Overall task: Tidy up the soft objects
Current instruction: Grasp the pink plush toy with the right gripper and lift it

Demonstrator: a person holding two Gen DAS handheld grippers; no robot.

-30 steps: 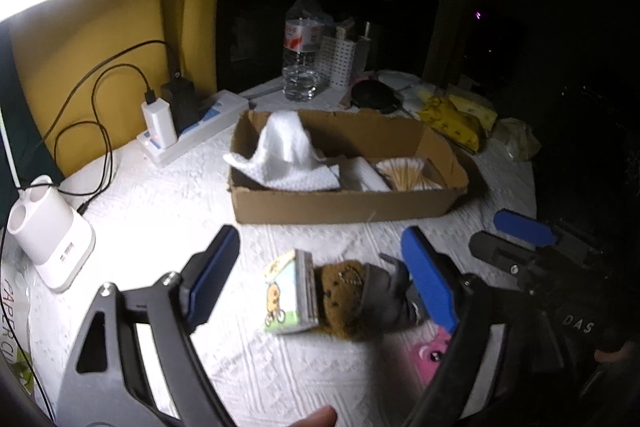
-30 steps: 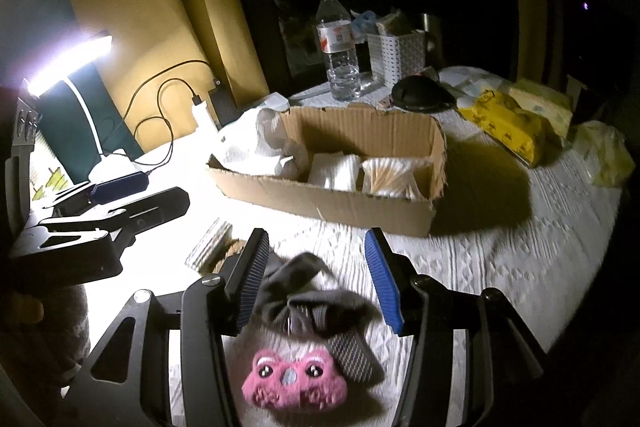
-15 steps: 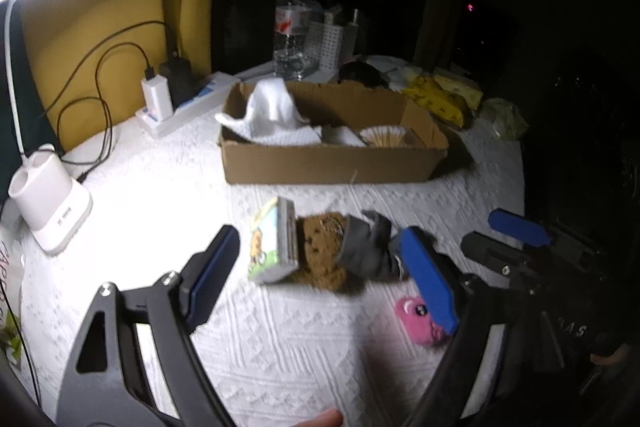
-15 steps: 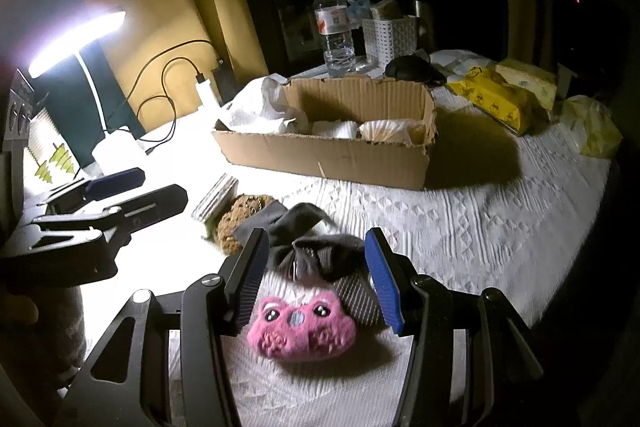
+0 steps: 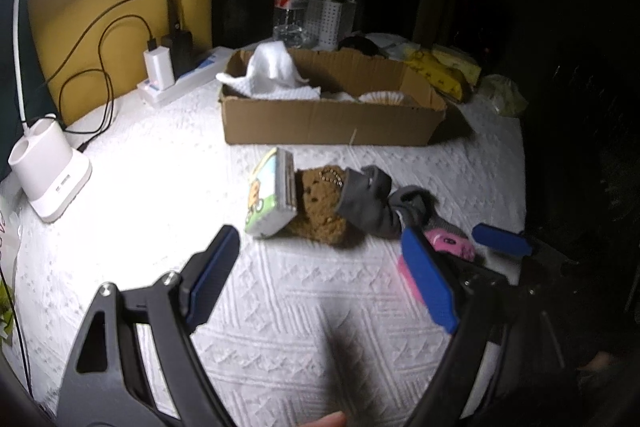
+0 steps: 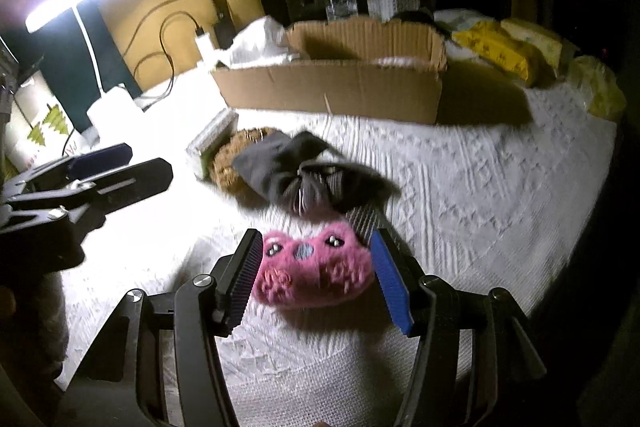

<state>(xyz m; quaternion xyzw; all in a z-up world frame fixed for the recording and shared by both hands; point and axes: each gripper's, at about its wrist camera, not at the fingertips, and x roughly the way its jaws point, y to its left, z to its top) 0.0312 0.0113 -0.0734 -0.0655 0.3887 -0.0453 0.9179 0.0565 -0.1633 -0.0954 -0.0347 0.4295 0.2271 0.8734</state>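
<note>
Near front edge of tabletop [image 6: 500, 187]: pink plush toy [image 6: 312, 271] lies between pads of right claw [image 6: 316, 275], jaws just opened wider, straddling toy, pads not yet pressing. Left claw [image 5: 320, 279] wide open, empty, over bare cloth before brown plush [image 5: 320, 203] and grey sock [image 5: 368, 203]. Cardboard box [image 5: 328, 123] sits toward rear. Toy likely light, squashy, fluffy; judge grip across 2 flanks at mid-body, firm squeeze, little slip risk.

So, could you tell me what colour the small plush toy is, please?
The plush toy is pink, clearest in the right wrist view.
</note>
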